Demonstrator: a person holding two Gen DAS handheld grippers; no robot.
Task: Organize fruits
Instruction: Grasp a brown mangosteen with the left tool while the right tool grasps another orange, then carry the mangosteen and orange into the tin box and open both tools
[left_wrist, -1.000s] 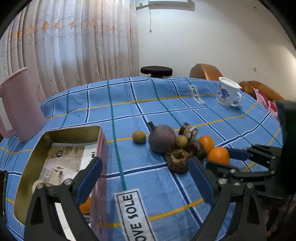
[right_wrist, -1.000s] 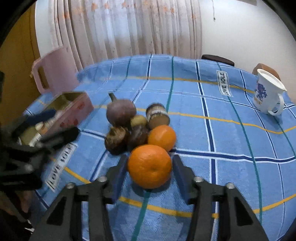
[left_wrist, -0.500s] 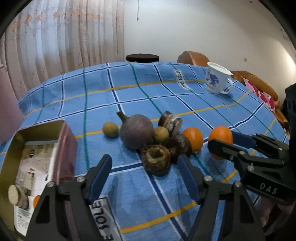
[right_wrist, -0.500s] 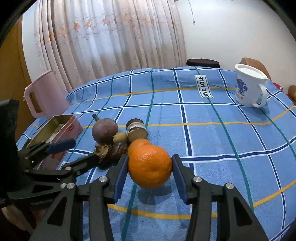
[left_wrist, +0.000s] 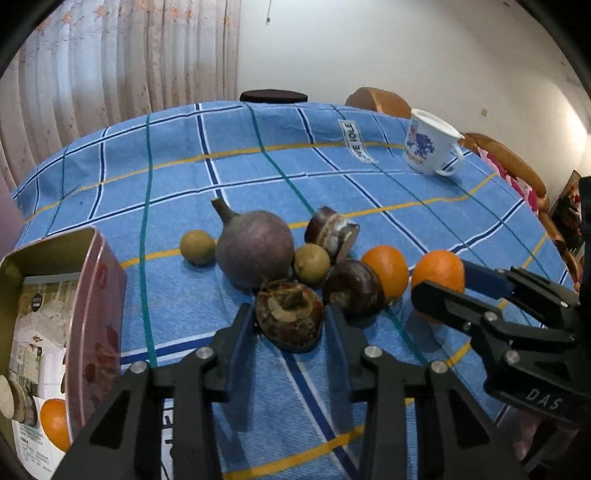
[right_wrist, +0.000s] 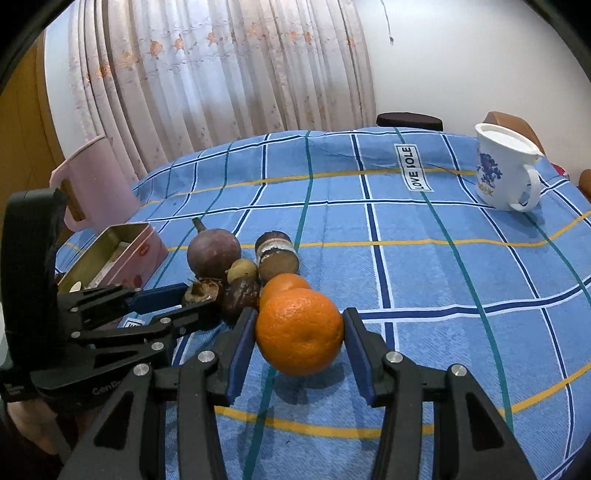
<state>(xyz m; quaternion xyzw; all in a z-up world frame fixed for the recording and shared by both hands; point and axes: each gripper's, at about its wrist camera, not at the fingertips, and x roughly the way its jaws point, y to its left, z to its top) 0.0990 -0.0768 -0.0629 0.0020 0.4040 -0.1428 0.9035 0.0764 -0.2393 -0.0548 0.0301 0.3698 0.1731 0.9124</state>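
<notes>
A pile of fruit lies on the blue checked tablecloth (left_wrist: 258, 166): a big purple fruit (left_wrist: 255, 249), two small greenish ones, dark brown ones and an orange (left_wrist: 386, 271). My left gripper (left_wrist: 289, 326) is closing around the nearest brown fruit (left_wrist: 290, 314), and its blue pads touch both sides. My right gripper (right_wrist: 299, 325) is shut on a second orange (right_wrist: 299, 330), held just above the cloth to the right of the pile. In the left wrist view, this held orange (left_wrist: 437, 271) shows between the right gripper's fingers (left_wrist: 480, 275).
An open pink tin box (left_wrist: 94, 295) stands left of the pile, with an orange (left_wrist: 55, 424) and other pieces inside. A white mug (right_wrist: 504, 173) sits far right, and a pink jug (right_wrist: 96, 184) far left. Chairs and a curtain lie beyond the table.
My left gripper moved forward and down onto the pile, and its jaws narrowed from wide open to around the brown fruit. The right gripper kept its grip on the orange and tilted up slightly.
</notes>
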